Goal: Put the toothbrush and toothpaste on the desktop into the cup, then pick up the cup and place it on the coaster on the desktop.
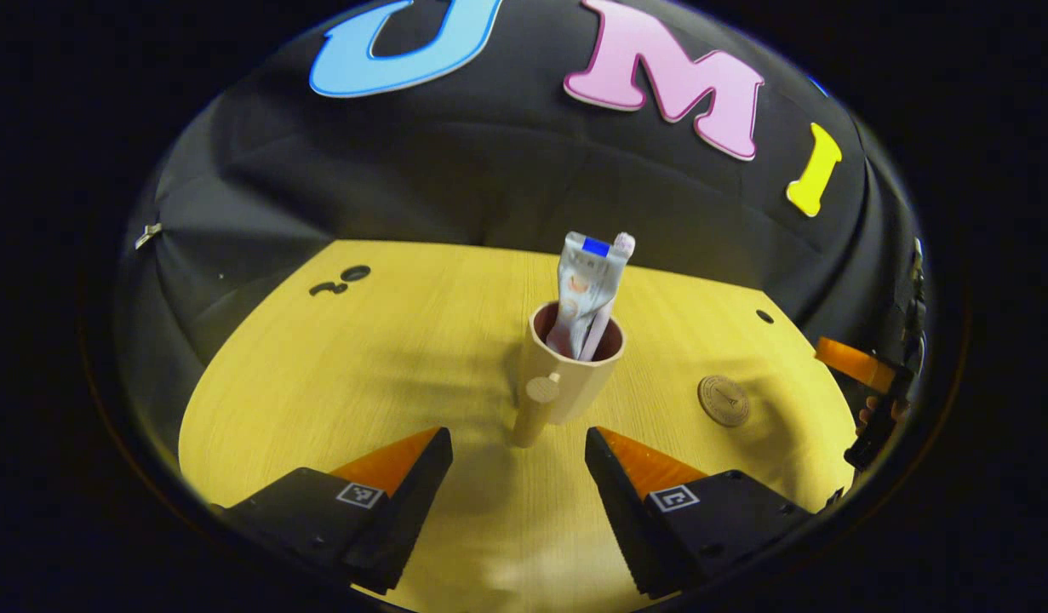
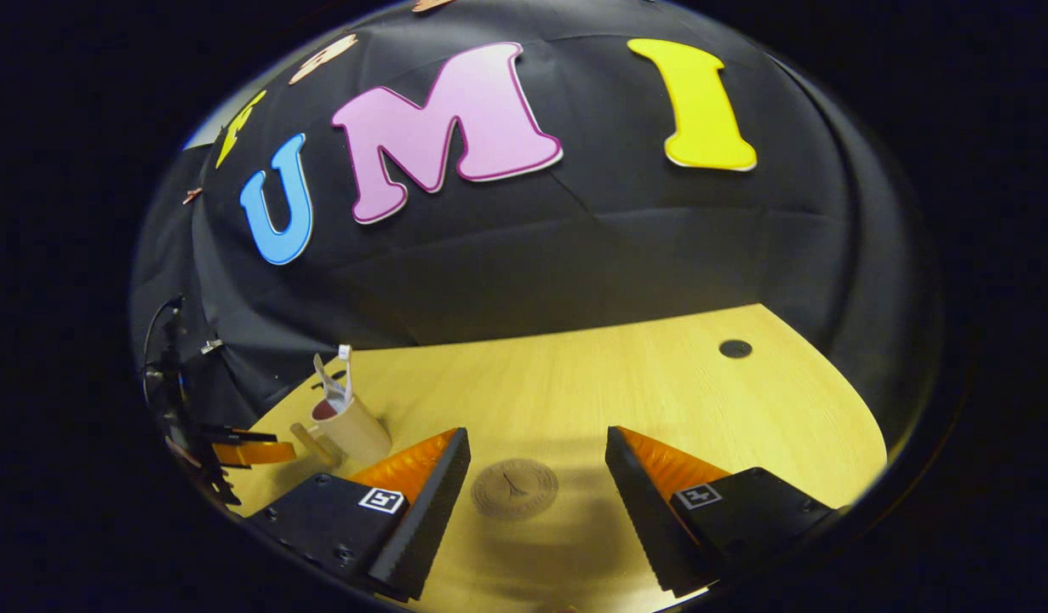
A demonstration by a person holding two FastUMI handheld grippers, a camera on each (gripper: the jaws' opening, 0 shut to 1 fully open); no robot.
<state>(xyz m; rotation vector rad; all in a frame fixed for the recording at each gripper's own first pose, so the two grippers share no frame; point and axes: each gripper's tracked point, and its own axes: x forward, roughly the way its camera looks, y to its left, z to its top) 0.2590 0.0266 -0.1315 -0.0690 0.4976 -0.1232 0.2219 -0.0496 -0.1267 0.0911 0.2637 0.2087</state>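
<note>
A beige cup (image 1: 575, 375) with a dark red inside stands upright mid-table, its peg-like handle (image 1: 536, 413) pointing toward my left gripper (image 1: 519, 443). A toothpaste tube (image 1: 583, 285) and a toothbrush (image 1: 609, 298) stand inside the cup. My left gripper is open, its fingers on either side of the handle and a little short of it, touching nothing. The round brown coaster (image 1: 723, 400) lies flat to the cup's right. In the right gripper view the coaster (image 2: 514, 489) lies between the spread fingers of my open right gripper (image 2: 536, 443), and the cup (image 2: 351, 426) stands far left.
The wooden table (image 1: 387, 366) has small dark holes (image 1: 764, 317) near its back edge (image 2: 735, 348). Black cloth walls close the booth behind. The other gripper (image 1: 881, 392) hovers at the table's right edge in the left gripper view.
</note>
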